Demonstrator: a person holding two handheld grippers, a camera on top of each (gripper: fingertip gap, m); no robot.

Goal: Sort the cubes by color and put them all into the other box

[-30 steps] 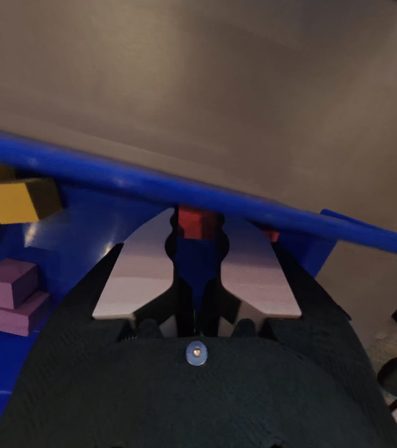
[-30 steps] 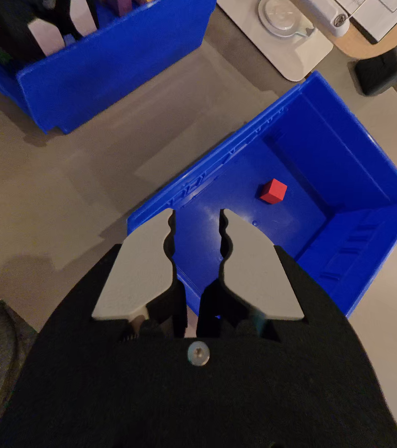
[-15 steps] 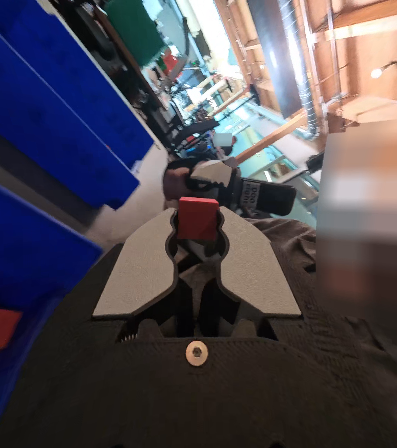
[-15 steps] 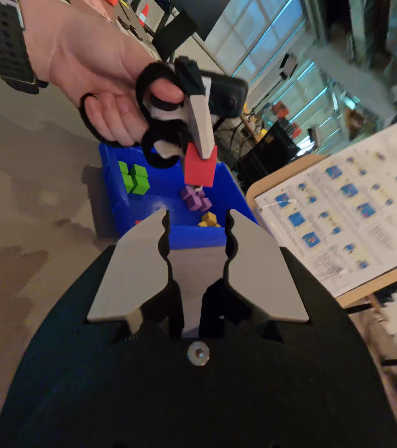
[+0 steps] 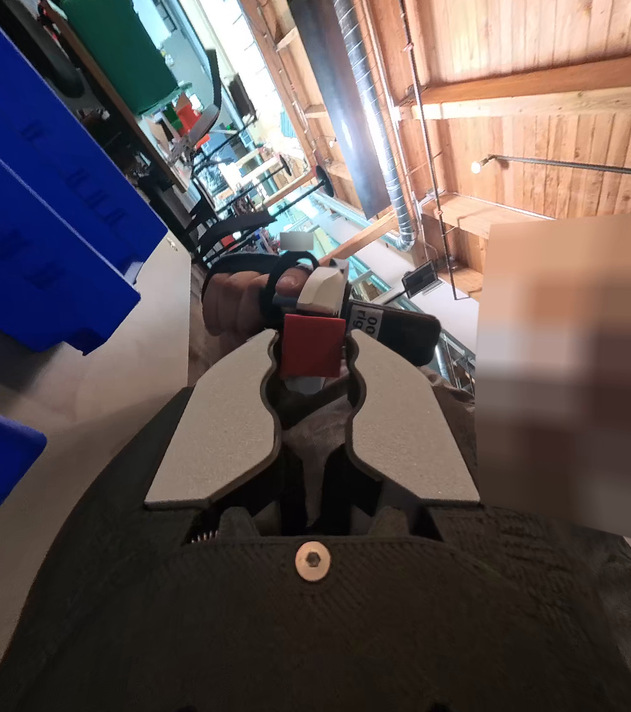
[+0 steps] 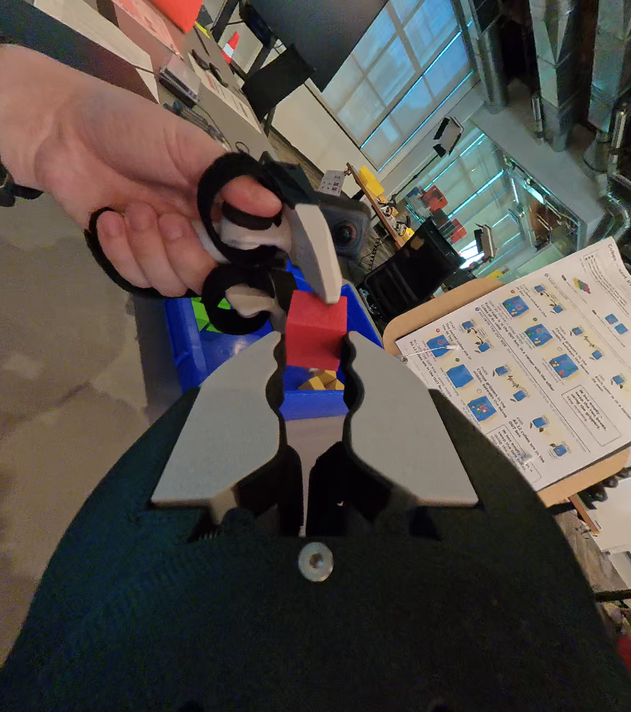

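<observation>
Left wrist view: left gripper (image 5: pixel 312 348), matte grey fingers with scalloped edges, pinches red cube (image 5: pixel 312 345), smooth and sharp-edged. Right gripper (image 6: pixel 311 346) brackets the same cube (image 6: pixel 314 332) at its fingertips; contact unclear. Glossy blue bin (image 6: pixel 190 339) behind.

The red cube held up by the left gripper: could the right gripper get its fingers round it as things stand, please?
Probably yes: the red cube already sits between the right gripper's open tips, nothing between; the left gripper holds it.
</observation>
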